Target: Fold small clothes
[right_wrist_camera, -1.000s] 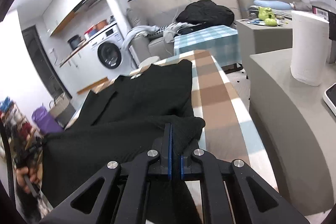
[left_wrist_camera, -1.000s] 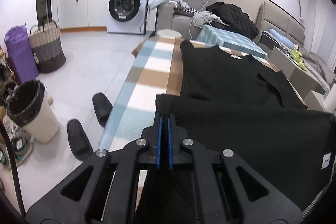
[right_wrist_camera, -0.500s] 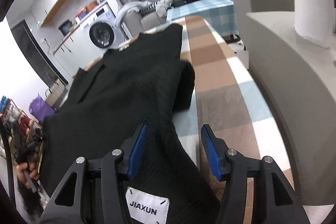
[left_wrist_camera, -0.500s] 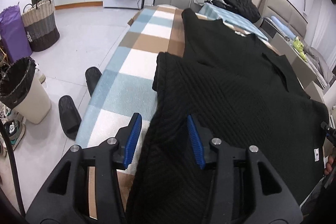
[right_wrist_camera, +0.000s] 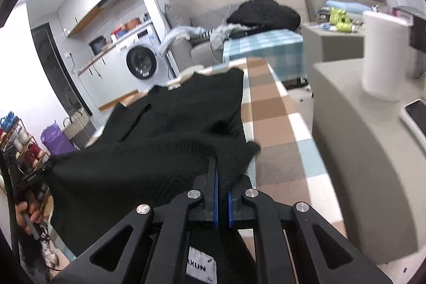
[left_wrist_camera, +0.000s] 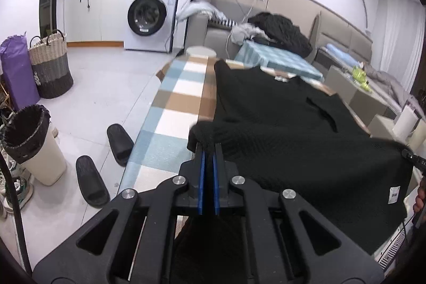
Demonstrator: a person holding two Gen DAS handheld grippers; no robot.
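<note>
A black knit garment [left_wrist_camera: 279,124] lies spread along the checked table [left_wrist_camera: 173,124], its near part raised and stretched between both grippers. My left gripper [left_wrist_camera: 209,148] is shut on a bunched left corner of the knit. In the right wrist view my right gripper [right_wrist_camera: 222,169] is shut on the garment's [right_wrist_camera: 165,140] right corner, and a white label [right_wrist_camera: 198,268] hangs below the jaws. The other gripper shows at the far edge of each view, with a hand [right_wrist_camera: 26,212] on the left one.
Left of the table, on the floor, are two black slippers [left_wrist_camera: 106,161], a lined waste bin [left_wrist_camera: 29,140] and a woven basket [left_wrist_camera: 50,65]. To the right is a grey counter [right_wrist_camera: 359,151] with a paper roll [right_wrist_camera: 383,55]. A sofa with piled clothes [left_wrist_camera: 277,31] stands behind.
Half a second ago both grippers stood open over the garment lying flat. Both have now shut on its corners again and hold the near part raised.
</note>
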